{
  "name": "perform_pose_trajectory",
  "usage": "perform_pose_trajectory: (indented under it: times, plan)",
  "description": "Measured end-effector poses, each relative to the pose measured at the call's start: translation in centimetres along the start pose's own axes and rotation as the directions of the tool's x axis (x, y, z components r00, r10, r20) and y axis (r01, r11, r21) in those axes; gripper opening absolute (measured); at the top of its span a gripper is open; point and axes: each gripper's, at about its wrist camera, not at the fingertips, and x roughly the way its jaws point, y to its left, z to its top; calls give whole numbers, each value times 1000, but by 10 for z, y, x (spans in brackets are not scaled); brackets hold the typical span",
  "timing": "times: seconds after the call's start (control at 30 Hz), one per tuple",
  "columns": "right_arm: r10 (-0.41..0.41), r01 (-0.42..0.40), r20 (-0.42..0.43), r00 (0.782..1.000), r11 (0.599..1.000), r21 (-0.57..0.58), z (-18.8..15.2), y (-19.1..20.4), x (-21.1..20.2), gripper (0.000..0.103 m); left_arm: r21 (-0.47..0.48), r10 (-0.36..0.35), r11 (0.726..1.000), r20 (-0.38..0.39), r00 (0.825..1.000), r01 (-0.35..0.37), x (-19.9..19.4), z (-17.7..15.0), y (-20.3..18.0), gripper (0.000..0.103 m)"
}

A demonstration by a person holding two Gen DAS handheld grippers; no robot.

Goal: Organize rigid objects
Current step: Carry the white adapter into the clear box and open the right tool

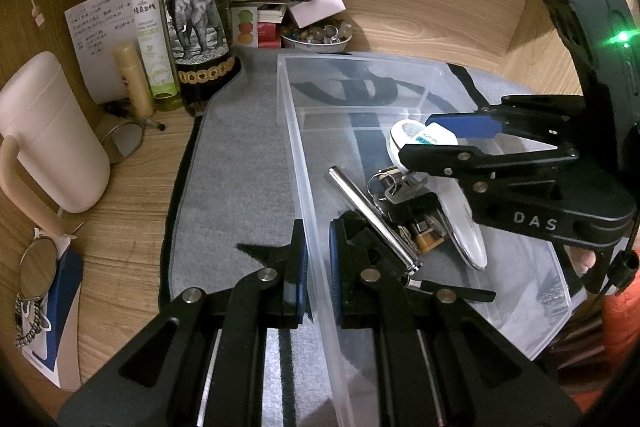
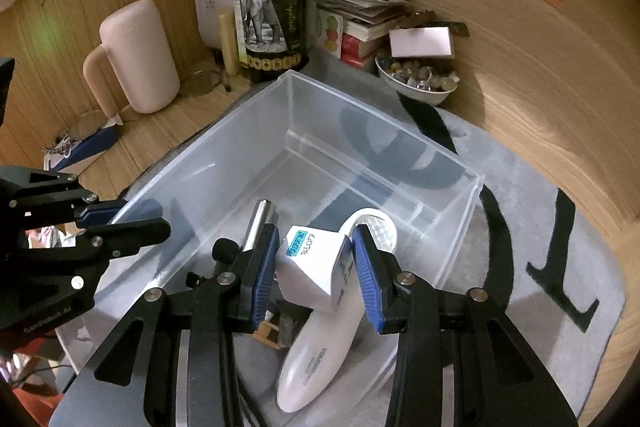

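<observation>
A clear plastic bin sits on a grey mat. My left gripper is shut on the bin's near side wall, one pad inside and one outside. My right gripper hangs over the bin's inside, shut on a small white box with a blue-green label. Below it in the bin lie a white oblong device, a silver metal tube and a bunch of keys.
Behind the bin stand a dark bottle with an elephant label, a green spray bottle, a pink jug, a bowl of stones and stacked books. Wooden walls close in at the back and right.
</observation>
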Motion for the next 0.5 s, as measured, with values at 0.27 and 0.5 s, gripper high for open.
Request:
perform_pose_trajectory:
  times: [0.27,0.5]
  plan:
    - [-2,2,-11,1000,1000,-3,-1,2,-1,35,1,0,1000,-1,1000,0,0,0,0,9]
    - [-14,12,56,998,999,30,-6,-8,-28,47,7,0,1000,-1,1000,0,0,0,1,9]
